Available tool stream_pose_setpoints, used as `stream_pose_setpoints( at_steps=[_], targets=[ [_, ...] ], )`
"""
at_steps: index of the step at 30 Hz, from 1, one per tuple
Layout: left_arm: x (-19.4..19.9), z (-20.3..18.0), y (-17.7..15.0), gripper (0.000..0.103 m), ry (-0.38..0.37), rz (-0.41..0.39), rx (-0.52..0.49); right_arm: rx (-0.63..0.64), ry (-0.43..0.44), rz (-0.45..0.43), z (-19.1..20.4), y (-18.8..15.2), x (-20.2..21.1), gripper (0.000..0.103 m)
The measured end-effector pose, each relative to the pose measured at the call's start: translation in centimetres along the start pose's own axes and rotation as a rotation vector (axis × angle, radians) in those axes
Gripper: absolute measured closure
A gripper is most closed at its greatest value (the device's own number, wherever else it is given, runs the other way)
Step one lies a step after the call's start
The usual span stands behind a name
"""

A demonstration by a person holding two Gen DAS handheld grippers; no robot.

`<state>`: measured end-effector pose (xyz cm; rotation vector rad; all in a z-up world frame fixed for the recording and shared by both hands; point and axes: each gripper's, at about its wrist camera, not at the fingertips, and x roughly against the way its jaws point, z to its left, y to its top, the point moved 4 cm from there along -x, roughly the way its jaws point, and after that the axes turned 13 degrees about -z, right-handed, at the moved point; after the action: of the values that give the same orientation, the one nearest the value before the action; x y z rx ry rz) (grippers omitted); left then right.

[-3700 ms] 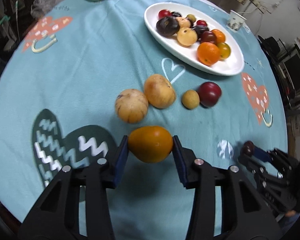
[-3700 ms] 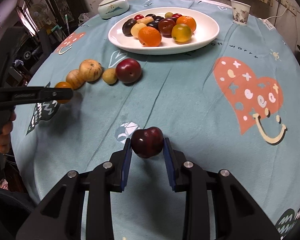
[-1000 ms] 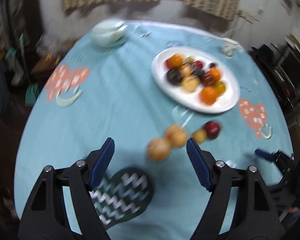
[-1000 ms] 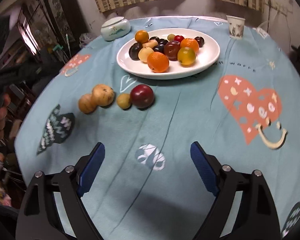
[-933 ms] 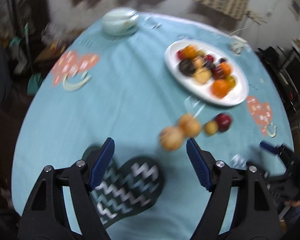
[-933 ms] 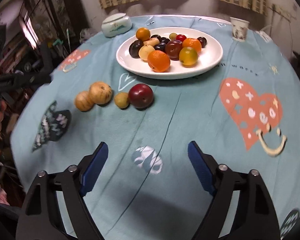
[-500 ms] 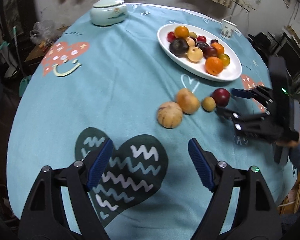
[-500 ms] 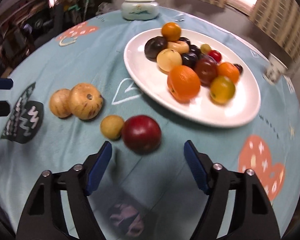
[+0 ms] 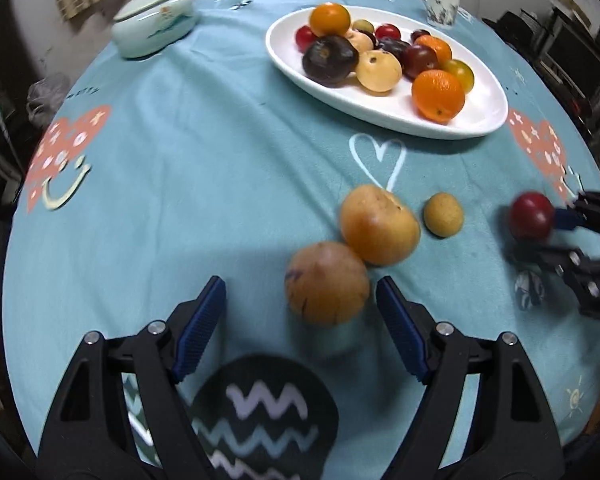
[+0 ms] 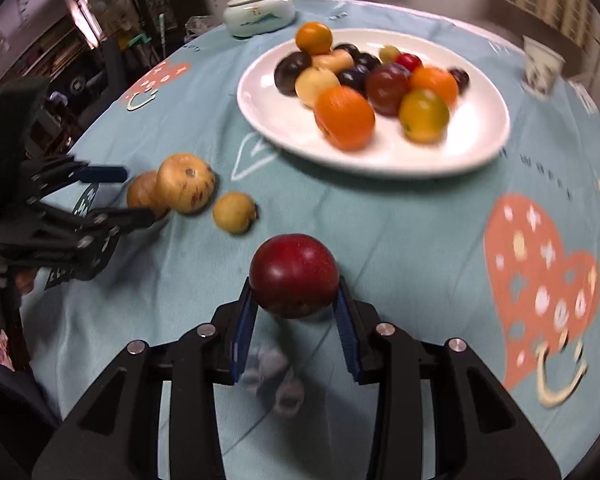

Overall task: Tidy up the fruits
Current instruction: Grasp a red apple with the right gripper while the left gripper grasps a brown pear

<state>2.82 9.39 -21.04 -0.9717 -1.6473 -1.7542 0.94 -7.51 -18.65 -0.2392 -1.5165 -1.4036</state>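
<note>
My left gripper (image 9: pixel 300 304) is open, its blue pads on either side of the near tan round fruit (image 9: pixel 326 282), not touching it. A second tan fruit (image 9: pixel 379 224) touches that one, and a small yellow-brown fruit (image 9: pixel 443 214) lies to the right. My right gripper (image 10: pixel 296 304) is shut on a dark red plum (image 10: pixel 293 274), held above the cloth; the plum also shows in the left wrist view (image 9: pixel 531 216). The white oval plate (image 10: pixel 476 136) holds several oranges, plums and pale fruits.
A round table with a teal cloth (image 9: pixel 220 152) with heart prints carries everything. A lidded pale-green dish (image 9: pixel 152 28) stands at the far left, a paper cup (image 10: pixel 541 65) at the far right. Dark furniture surrounds the table.
My right gripper has closed on the red plum and lifted it away from the small yellow-brown fruit. My left gripper has come down and forward around the near tan fruit.
</note>
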Motion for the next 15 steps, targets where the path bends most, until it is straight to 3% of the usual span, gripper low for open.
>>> stream_pose_setpoints(
  at_steps=[4, 6, 15],
  targets=[
    [-0.7, 0.0, 0.2, 0.041, -0.018, -0.001, -0.028, -0.039, -0.005, 0.006, 0.5, -1.2, 0.5, 0.065],
    [-0.3, -0.2, 0.4, 0.063, -0.065, -0.004, -0.020, -0.057, -0.004, 0.005, 0.8, -1.7, 0.8, 0.065],
    [3.7, -0.6, 0.6, 0.063, -0.021, -0.030, -0.008, -0.060, 0.021, -0.003, 2.9, -2.4, 1.9, 0.065]
  ],
)
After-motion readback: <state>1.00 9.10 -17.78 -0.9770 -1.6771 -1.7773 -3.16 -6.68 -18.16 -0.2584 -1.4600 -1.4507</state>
